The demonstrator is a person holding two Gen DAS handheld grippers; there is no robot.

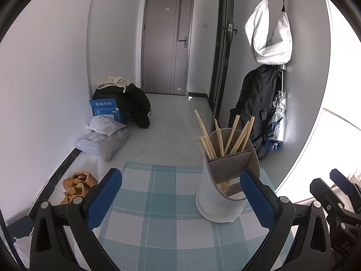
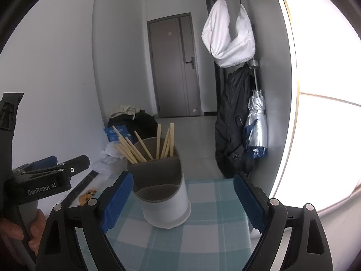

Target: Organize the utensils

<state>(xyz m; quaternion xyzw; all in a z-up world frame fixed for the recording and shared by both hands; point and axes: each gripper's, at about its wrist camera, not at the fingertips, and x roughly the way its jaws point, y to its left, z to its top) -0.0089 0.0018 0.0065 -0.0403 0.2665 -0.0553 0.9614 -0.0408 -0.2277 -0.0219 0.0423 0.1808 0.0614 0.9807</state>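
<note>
On the desk (image 1: 158, 203), covered by a blue-and-white checked cloth, stands one white utensil holder (image 1: 222, 180) with a grey inner divider, upright, toward the cloth's far right part in the left wrist view. Chopsticks (image 1: 225, 135) of pale wood lean in its rear compartment; roughly nine or ten show, exact count uncertain where they overlap. The front compartments show no contents that I can make out.

Writing: "GenRobot.AI" reads on the left claw's (image 2: 47, 169) body in the right wrist view. A blue box (image 1: 106, 110) on the floor carries Chinese characters, too small to read with confidence.

Left claw (image 1: 180, 203): spread wide, holding nothing, low over the cloth; its right finger (image 1: 256, 201) overlaps the holder's side in view, contact not determinable. Right claw (image 2: 182, 203): likewise parted and empty, the holder standing between its fingers without visible contact. One bare hand (image 2: 20, 228) grips the left handle.

Two brown shoes (image 1: 76, 185) lie on the floor.
</note>
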